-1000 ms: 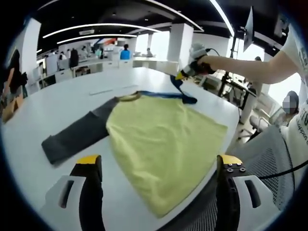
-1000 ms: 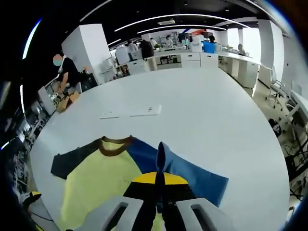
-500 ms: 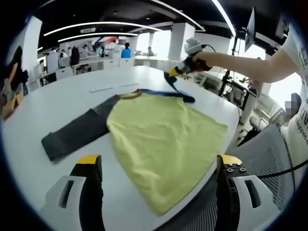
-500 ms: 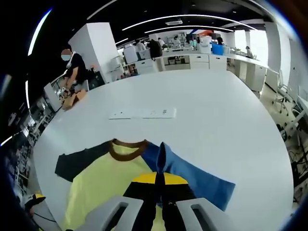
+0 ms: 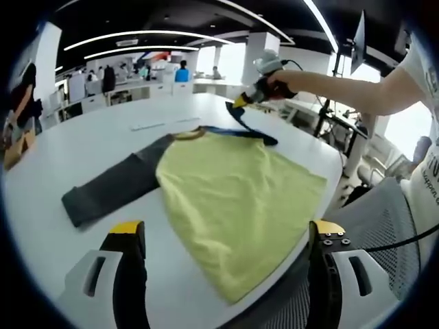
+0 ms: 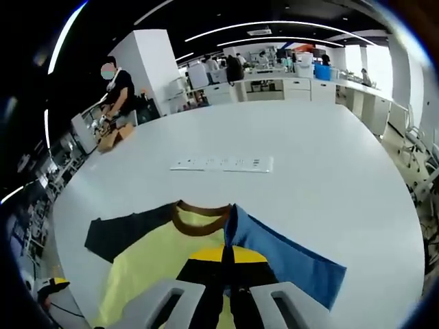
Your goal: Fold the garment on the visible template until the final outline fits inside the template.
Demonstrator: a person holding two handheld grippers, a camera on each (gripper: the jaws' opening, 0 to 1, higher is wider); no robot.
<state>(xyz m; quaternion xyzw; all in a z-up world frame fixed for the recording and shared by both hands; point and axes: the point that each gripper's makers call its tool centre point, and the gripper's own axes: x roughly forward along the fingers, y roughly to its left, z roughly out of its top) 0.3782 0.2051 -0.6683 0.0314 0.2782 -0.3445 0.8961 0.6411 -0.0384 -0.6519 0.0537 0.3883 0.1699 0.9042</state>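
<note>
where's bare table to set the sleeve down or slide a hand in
Free: the wide white table beyond the brown collar, past the flat white strip, and right of the blue sleeve. Crowded: the near edge under the yellow shirt body and grey sleeve.

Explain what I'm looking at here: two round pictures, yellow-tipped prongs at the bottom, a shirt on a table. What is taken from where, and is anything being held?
No robot arm here: a person holds a two-jaw gripper in each hand, and a fisheye camera rides on each, looking along its jaws.

In the left gripper view, the left gripper has its jaws wide apart, holding nothing. Ahead on the white table lies a shirt: yellow body, dark sleeve stretched flat. Further off, the person's arm reaches in with the right gripper, lifting a fold of the blue sleeve.

The right gripper view shows that same grip up close: its jaws are shut on the blue sleeve's edge near the brown collar. A flat white strip lies beyond.
</note>
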